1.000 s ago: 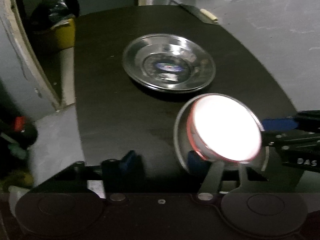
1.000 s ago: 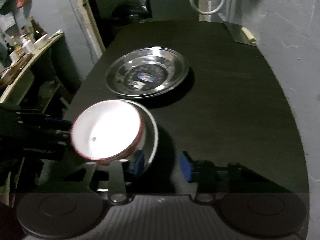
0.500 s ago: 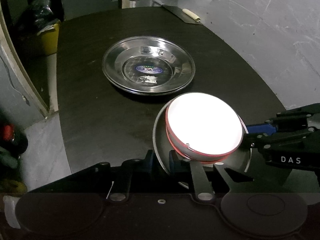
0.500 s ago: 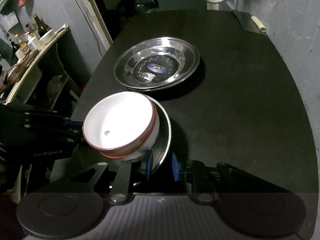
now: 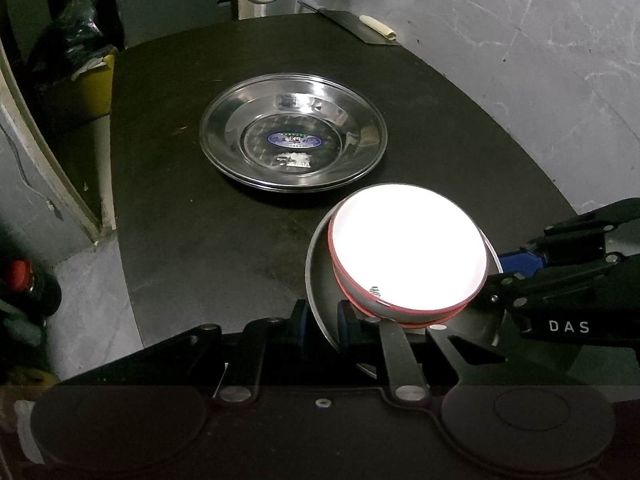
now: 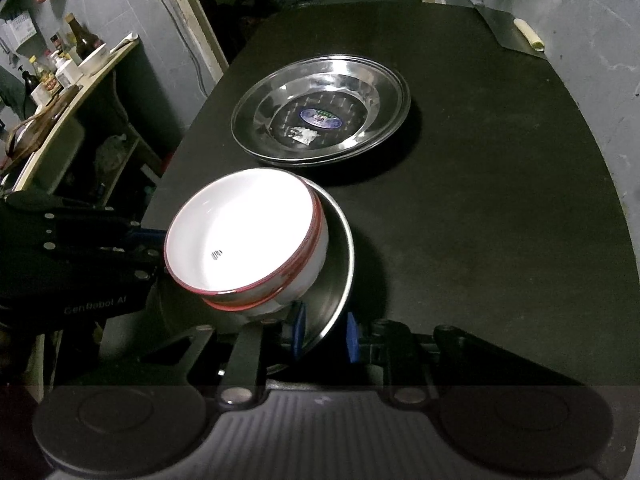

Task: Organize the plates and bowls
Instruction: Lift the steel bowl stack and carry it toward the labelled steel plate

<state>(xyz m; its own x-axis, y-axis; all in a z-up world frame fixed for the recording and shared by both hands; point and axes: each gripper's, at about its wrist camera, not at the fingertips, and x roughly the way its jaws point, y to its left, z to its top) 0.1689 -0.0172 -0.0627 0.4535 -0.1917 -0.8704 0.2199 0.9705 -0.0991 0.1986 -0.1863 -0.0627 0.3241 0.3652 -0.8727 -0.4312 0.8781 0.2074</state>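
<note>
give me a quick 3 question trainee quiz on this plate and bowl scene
1. True or false: the two white bowls with red rims are nested one inside the other.
2. What does the left gripper clamp? A) a bowl's rim B) the rim of the steel plate under the bowls C) nothing
3. Fill in: farther back on the black table lies a stack of steel ____, the top one with a blue oval sticker.

Key: 1 true. 2 B; the right gripper pinches the same plate's rim from the other side, and both grippers' jaws have just been closing onto it. 3 plates.
</note>
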